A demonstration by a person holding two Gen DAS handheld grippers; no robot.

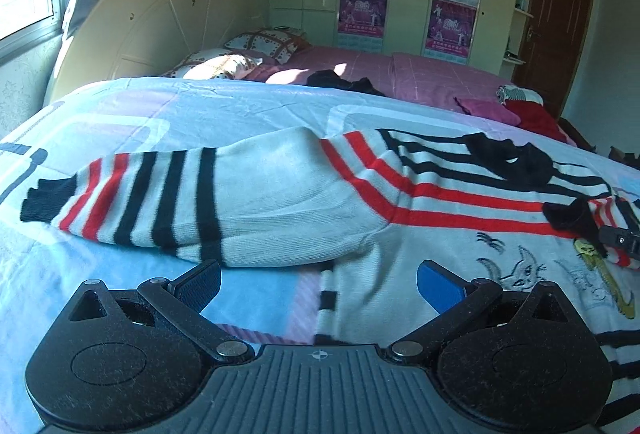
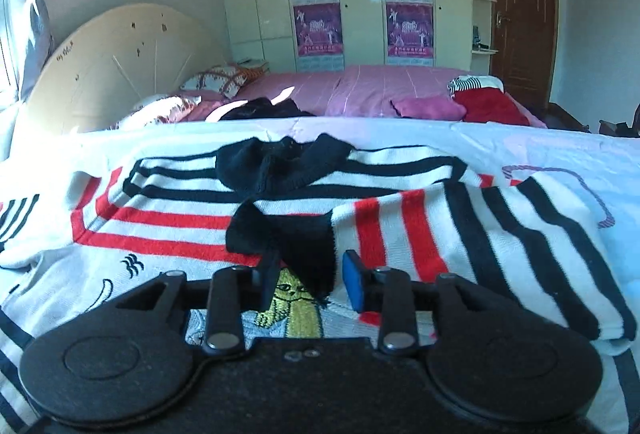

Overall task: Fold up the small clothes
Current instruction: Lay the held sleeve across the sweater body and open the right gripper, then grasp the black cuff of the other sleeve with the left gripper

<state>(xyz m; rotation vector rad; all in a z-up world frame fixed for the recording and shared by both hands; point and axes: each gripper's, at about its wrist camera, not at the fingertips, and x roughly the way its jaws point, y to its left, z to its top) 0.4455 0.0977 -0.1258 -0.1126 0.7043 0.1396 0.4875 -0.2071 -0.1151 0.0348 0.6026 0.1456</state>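
**Operator:** Sweater position at that moment?

**Technician:** It lay flat on the light bedspread, just ahead of both tools. One striped sleeve stretched out to the left ahead of the left gripper. The other sleeve was folded inward across the chest, directly ahead of the right gripper.

**Operator:** Gripper states?

**Technician:** Left: spread wide, nothing between the pads, the sweater's lower edge below them. Right: parted a little, with the black cuff hanging in the gap; the pads did not appear to press on it, so it read as released.

**Operator:** Recommended procedure for the step?

**Technician:** By my judgement, withdraw the right tool straight back so the cuff drops flat rather than dragging. Then take the outstretched sleeve near its cuff, carry it across the chest and lay it level with the first.

**Operator:** Item count?

**Technician:** One sweater, two sleeves, two grippers. Beyond the bedspread: one dark garment, one pink item, one red item.
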